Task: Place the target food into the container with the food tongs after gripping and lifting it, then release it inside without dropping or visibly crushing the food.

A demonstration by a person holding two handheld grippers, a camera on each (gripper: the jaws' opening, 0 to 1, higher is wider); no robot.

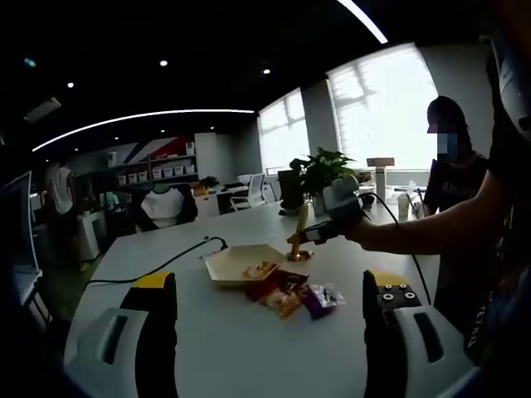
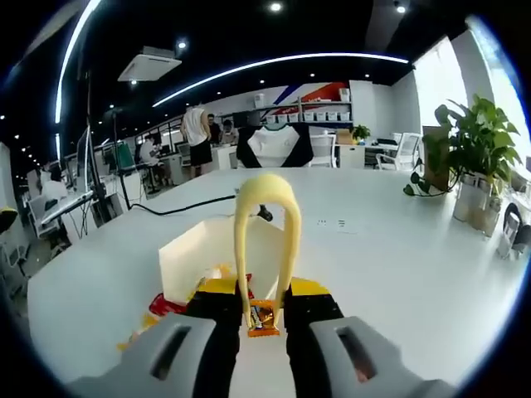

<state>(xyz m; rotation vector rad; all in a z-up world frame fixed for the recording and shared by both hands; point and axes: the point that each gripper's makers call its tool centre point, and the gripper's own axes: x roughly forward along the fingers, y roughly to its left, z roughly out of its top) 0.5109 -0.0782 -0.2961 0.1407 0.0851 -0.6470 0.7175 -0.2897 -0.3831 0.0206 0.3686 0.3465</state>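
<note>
Dim interior overall, ceiling mostly black. Light from curved ceiling LED strips (image 2: pixel 274 62), small spot downlights (image 1: pixel 163 63), and big windows (image 1: pixel 382 108) blown out to white in left gripper view. White table (image 2: pixel 390 257) bright, mildly glaring, soft faint shadows under items. Person (image 1: pixel 452 199) against the window backlit, near silhouette. Heavy fisheye bending at edges, straight lines bowed. Near foreground soft in both views, background slightly blurry and low in detail.
</note>
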